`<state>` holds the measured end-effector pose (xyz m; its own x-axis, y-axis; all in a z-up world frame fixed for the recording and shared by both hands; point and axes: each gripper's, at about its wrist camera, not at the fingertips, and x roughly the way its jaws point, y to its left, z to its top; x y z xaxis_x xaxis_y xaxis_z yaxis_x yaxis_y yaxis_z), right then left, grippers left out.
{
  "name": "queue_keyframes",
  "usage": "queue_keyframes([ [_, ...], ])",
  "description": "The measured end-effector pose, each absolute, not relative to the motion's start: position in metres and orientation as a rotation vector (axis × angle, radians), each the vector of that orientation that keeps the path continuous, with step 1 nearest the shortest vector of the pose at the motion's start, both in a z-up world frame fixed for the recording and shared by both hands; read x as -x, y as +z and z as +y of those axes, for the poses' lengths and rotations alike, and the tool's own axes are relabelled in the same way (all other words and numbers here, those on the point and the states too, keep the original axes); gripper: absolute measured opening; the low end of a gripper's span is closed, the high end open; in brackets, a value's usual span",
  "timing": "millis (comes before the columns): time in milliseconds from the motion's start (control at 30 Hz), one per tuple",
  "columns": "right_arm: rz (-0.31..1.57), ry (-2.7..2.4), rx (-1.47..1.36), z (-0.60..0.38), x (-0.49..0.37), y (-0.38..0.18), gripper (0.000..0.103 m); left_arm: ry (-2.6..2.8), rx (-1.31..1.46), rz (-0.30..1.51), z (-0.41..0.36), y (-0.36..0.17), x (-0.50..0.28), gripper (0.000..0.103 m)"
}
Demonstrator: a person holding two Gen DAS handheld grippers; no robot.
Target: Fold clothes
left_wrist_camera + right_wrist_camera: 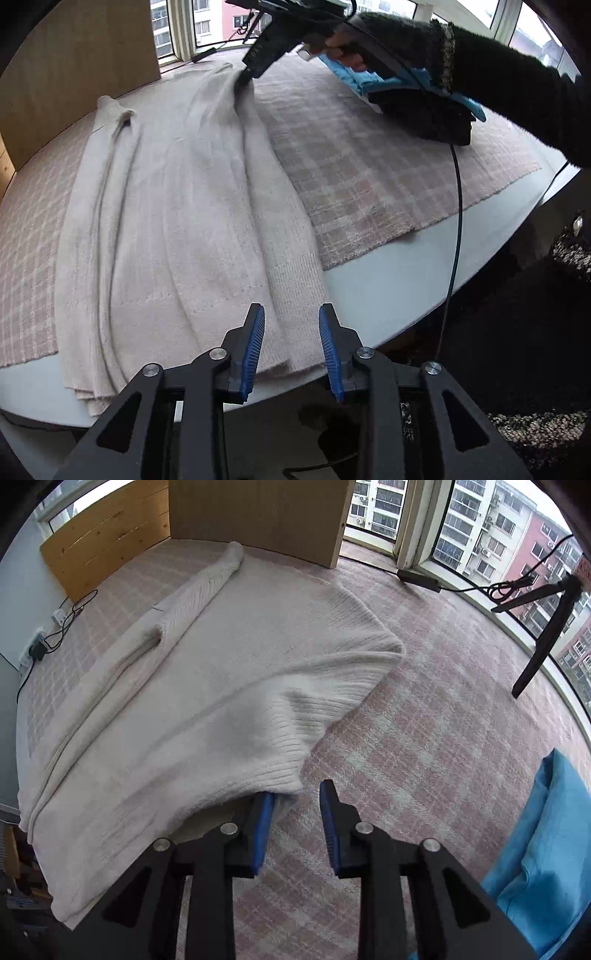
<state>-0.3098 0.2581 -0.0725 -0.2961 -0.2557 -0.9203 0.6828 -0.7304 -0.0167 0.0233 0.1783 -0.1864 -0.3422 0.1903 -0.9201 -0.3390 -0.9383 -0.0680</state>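
Left tool [291,312] hovers with pads wide apart, nothing between them, over the near hem of the sweater. Right tool [295,790] also stands wide. The knit's edge drapes over its left pad and lifts off the cloth there, but the pads are not closed on it.

- Surface [388,280]: pale top, mostly covered by a pink plaid cloth [369,177].
- Cream knit sweater [177,206]: lies on the plaid cloth at full length, running from 6 o'clock up to 12 o'clock in the left wrist view. One sleeve [199,594] is laid in along the body at 10 o'clock in the right wrist view. The sides look drawn in, so it reads as a long narrow strip with ridges down it.
- Progress, my judgement: partly folded. The lengthwise turn-ins look done. The cross folds that would make it a compact bundle are not there.
- The raised edge at my right tool fits a corner just taken up or one just let go. I cannot tell which.
- Stack at 1 o'clock in the left wrist view: a blue garment [362,83] over a dark garment [424,114]. It looks flat and squared, so likely already folded.
- Cable [458,206]: hangs past the surface's edge at 3 o'clock.

Containers: no basket, box or drawer in either view. The stack sits bare on the plaid cloth.
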Motion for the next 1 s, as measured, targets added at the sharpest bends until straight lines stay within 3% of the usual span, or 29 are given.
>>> queue_keyframes([
  [33,0.552,-2.058,-1.359,0.257,0.309,-0.072,0.026,2.329,1.569,0.199,0.18,-0.19,-0.021,0.024],
  [67,0.546,-2.054,-1.37,0.258,0.313,-0.074,0.026,2.328,1.568,0.205,0.182,-0.193,-0.018,0.003],
  [133,0.53,-2.041,-1.396,0.262,0.317,-0.077,0.023,2.314,1.559,0.139,0.174,-0.191,-0.016,0.002],
  [200,0.478,-2.007,-1.444,0.27,0.318,-0.082,0.012,2.324,1.553,0.094,0.163,-0.18,-0.019,0.002],
  [367,0.317,-2.008,-1.483,0.292,0.334,-0.078,0.011,2.31,1.484,0.048,0.164,-0.151,-0.035,0.002],
  [567,0.547,-2.055,-1.53,0.286,0.33,-0.099,0.011,2.275,1.677,0.179,0.179,-0.187,-0.031,0.011],
  [700,0.404,-2.055,-1.551,0.312,0.325,-0.091,0.013,2.377,1.583,0.085,0.178,-0.162,-0.039,0.037],
  [767,0.271,-2.053,-1.523,0.324,0.322,-0.087,0.017,2.404,1.538,0.113,0.191,-0.158,-0.038,0.037],
  [833,0.136,-2.033,-1.511,0.332,0.321,-0.089,0.046,2.375,1.536,0.165,0.208,-0.167,-0.032,0.039],
  [933,0.038,-1.993,-1.549,0.325,0.327,-0.117,0.049,2.326,1.564,0.304,0.23,-0.185,-0.026,0.04],
  [1000,0.042,-1.983,-1.577,0.317,0.329,-0.138,0.049,2.337,1.573,0.296,0.227,-0.19,-0.024,0.037],
])
